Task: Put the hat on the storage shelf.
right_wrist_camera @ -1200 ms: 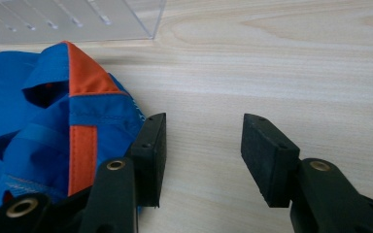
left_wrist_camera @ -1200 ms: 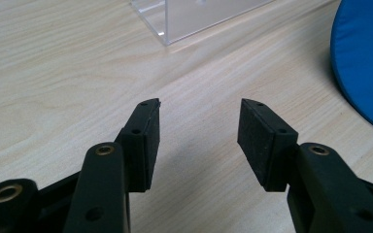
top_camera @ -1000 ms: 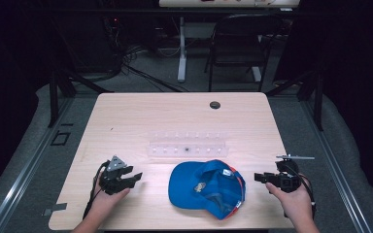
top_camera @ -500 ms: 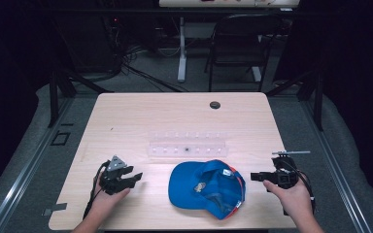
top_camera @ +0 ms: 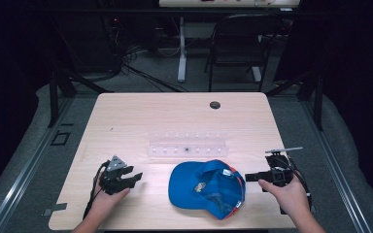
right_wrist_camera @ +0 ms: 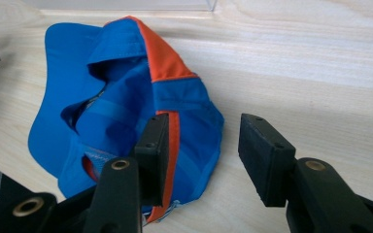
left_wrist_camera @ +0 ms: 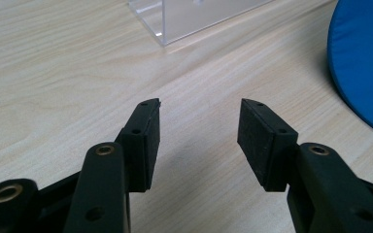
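A blue cap (top_camera: 206, 187) with orange trim lies upside down near the table's front edge, between the two hands. My right gripper (top_camera: 250, 178) points left at the cap's right side. Its jaws have just been closing a little but still stand wide. In the right gripper view the cap (right_wrist_camera: 121, 111) lies ahead, its orange-edged rim beside one jaw of that gripper (right_wrist_camera: 201, 155), and no pad presses on it. My left gripper (top_camera: 136, 177) rests left of the cap, open with bare wood between its jaws (left_wrist_camera: 199, 141). The cap's brim (left_wrist_camera: 364, 63) shows at that view's right.
A clear plastic rack (top_camera: 187, 145) stands across the table just behind the cap, and its corner (left_wrist_camera: 194, 14) is ahead of the left gripper. A black round grommet (top_camera: 215, 105) sits near the far edge. A chair (top_camera: 238, 43) stands beyond the table.
My right gripper has moved left, closer to the cap. The left gripper and the cap have stayed where they were.
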Demonstrator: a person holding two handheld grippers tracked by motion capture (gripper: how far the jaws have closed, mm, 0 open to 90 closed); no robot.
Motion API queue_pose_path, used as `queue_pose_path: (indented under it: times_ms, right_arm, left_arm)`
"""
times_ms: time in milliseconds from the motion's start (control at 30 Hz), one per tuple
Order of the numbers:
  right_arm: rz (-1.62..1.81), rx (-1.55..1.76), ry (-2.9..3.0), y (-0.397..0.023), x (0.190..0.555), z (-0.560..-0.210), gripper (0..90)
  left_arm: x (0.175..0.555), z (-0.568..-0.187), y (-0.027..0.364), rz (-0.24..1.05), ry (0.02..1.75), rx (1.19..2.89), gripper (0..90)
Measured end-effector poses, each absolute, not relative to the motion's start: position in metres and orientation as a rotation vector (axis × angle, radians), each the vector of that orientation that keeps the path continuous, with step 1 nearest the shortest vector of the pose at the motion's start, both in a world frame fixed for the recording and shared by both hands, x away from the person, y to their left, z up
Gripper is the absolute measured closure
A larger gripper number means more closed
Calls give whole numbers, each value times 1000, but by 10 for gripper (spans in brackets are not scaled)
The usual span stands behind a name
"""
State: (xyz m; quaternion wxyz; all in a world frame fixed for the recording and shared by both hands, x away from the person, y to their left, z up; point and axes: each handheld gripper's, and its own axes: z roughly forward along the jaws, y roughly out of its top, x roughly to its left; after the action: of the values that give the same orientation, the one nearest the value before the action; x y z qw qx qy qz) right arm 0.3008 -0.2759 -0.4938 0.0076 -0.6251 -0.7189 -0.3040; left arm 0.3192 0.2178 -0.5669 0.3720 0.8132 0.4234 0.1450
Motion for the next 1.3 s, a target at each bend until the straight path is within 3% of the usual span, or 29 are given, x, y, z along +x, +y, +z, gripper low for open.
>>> queue_pose_path:
  times_ms: [1100,1300]
  right_arm:
    - [-838,-1828,-2179,-256,300,-519,584]
    - [-791,-1779,-2190,-255,300,-522,635]
  left_arm:
    - [320,-567,218,375,1082,2086,509]
    - [320,-567,218,376,1080,2088,509]
